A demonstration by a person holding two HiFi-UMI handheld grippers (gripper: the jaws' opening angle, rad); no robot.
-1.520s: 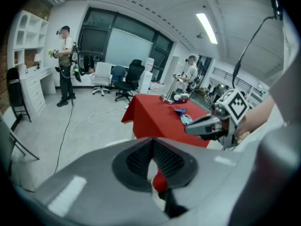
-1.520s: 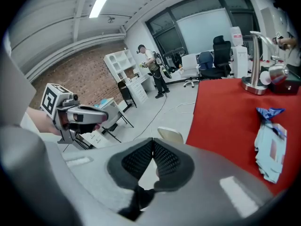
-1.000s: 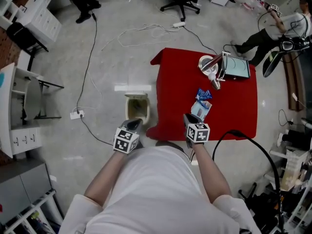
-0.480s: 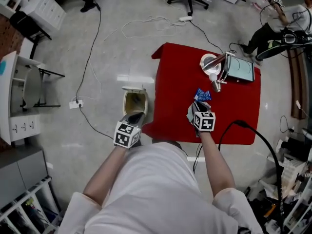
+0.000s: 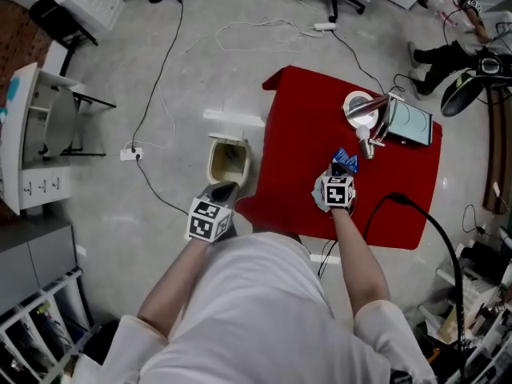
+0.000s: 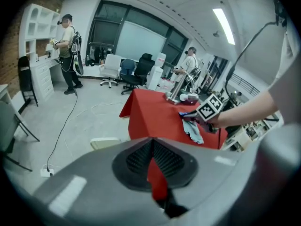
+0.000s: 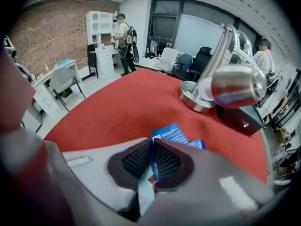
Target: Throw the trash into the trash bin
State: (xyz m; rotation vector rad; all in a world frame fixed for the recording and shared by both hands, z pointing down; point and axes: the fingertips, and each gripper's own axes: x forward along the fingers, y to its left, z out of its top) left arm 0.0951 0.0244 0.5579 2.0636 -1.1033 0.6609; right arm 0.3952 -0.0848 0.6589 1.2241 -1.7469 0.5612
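Note:
A crumpled blue wrapper (image 5: 345, 162) (image 7: 171, 133) lies on the red table (image 5: 296, 134). My right gripper (image 5: 337, 176) (image 7: 152, 143) points steeply down onto it. Its jaws are closing, and the pads pinch the wrapper's near edge, with a pale strip of it trailing back between them. The beige trash bin (image 5: 227, 162) stands open on the floor just left of the table. My left gripper (image 5: 222, 193) (image 6: 151, 143) hovers over the floor beside the bin's near side, shut and empty. In the left gripper view the bin's lid (image 6: 105, 142) shows just past the jaws.
A steel desk lamp (image 5: 364, 117) (image 7: 233, 84) and a dark box (image 5: 411, 123) sit at the table's far right. A black cable (image 5: 418, 216) arcs past the near right corner. White cables and a power strip (image 5: 132, 154) lie on the floor. People and office chairs are far off.
My right gripper has gone forward and down across the table to the blue wrapper and now grips its edge. My left gripper has stayed beside the bin.

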